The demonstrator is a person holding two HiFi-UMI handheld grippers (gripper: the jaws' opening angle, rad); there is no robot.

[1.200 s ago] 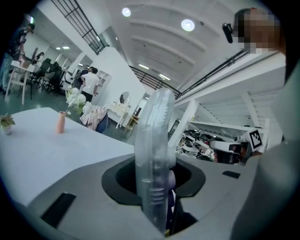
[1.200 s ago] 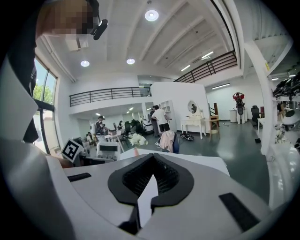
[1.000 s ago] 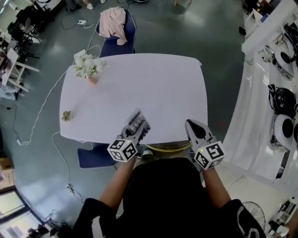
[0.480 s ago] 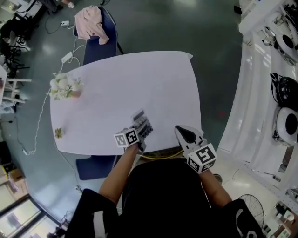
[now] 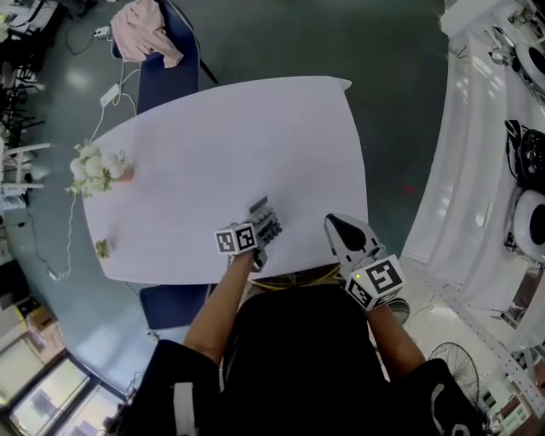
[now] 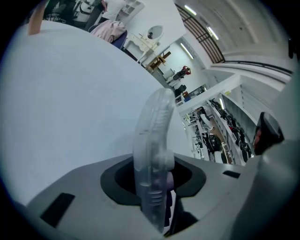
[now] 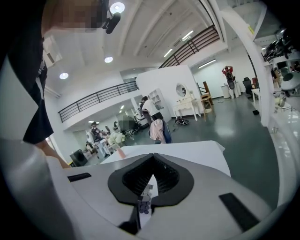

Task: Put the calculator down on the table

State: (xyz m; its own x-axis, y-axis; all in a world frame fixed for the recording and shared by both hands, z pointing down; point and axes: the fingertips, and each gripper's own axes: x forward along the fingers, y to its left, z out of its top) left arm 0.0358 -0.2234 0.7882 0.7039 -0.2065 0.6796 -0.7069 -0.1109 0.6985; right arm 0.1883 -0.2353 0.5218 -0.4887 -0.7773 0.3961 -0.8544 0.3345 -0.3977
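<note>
The calculator [image 5: 266, 221] is grey with dark keys. It hangs low over the white table [image 5: 221, 136] near its front edge, with my left gripper [image 5: 261, 232] shut on it. In the left gripper view the calculator [image 6: 152, 131] stands edge-on between the jaws of the left gripper [image 6: 152, 176] and sticks out over the tabletop [image 6: 70, 93]. My right gripper [image 5: 335, 225] is over the table's front right edge, shut and empty. In the right gripper view its jaws [image 7: 152, 160] meet at the tips.
A vase of white flowers [image 5: 95, 169] and a small sprig [image 5: 102, 248] sit at the table's left side. A blue chair with a pink garment [image 5: 149, 25] stands behind the table. A white bench with equipment [image 5: 477, 170] runs along the right.
My left gripper has come down and forward over the table with the calculator still in it. The right gripper has shifted a little along the front edge.
</note>
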